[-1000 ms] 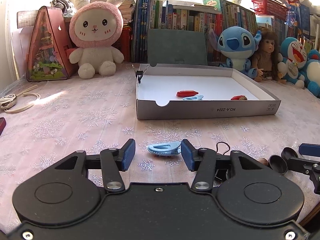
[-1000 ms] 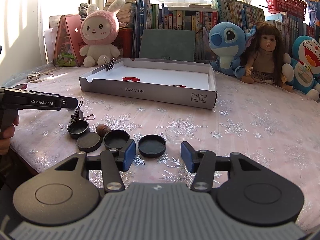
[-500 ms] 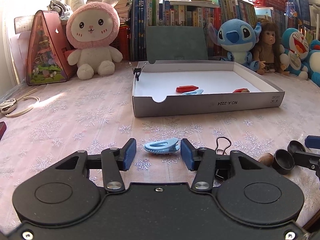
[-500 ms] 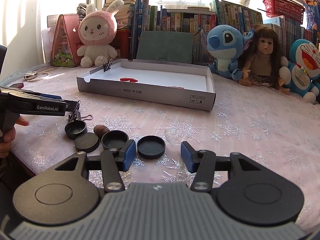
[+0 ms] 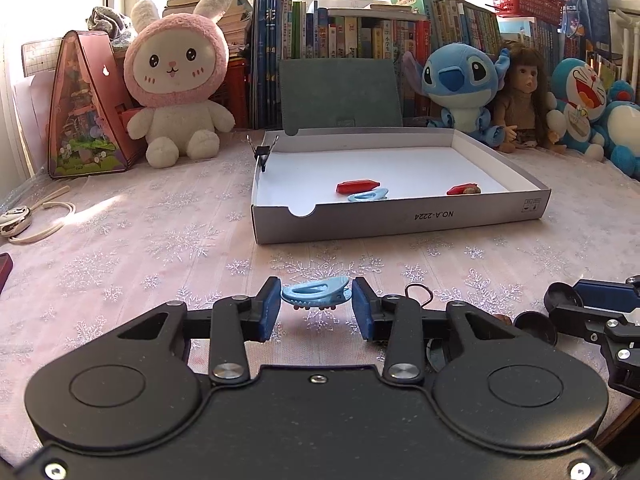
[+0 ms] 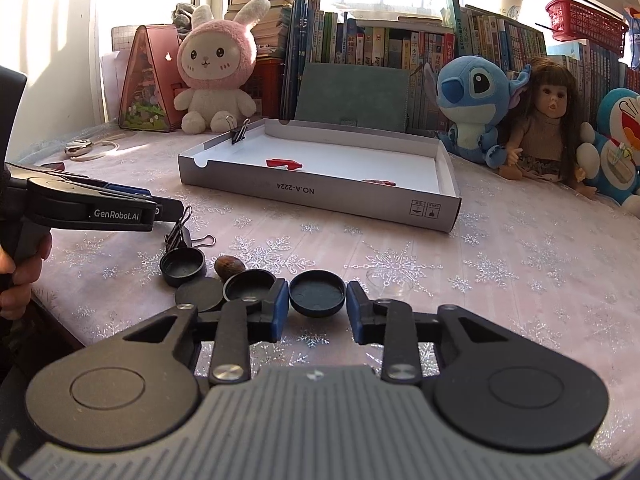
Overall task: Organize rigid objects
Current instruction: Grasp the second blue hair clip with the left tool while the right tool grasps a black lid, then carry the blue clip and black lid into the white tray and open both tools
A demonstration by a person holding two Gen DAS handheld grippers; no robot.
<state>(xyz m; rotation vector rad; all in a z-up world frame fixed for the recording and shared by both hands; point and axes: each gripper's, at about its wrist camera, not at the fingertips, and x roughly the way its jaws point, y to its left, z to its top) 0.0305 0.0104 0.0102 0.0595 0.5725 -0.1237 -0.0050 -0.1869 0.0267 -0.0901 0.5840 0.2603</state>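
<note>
- The grey cardboard tray (image 5: 400, 224) sits at about 12 o'clock from both grippers, open side up, on the pink snowflake tablecloth (image 5: 132, 248).
- Inside the tray, going by the left wrist view: a red clip (image 5: 357, 186) with a light blue clip (image 5: 369, 195) touching it, roughly mid-floor. Over at 3 o'clock inside there's another red clip (image 5: 457, 189) with a small brown thing next to it, too small to tell what.
- A black binder clip (image 5: 262, 152) is pinched onto the tray's wall at the far-left corner.
- The left gripper (image 5: 316, 309) has its jaws closing around a blue hair clip (image 5: 316, 294); the pads look right at its ends, and it seems lifted a bit off the cloth.
- The right gripper (image 6: 317, 309) is closing too, with a black round lid (image 6: 317, 293) between the pads, touching or nearly.
- At 9–10 o'clock from that lid: three more black lids (image 6: 183, 266), a brown nut (image 6: 229, 267) and loose binder clips (image 6: 178, 232), all outside the tray.
</note>
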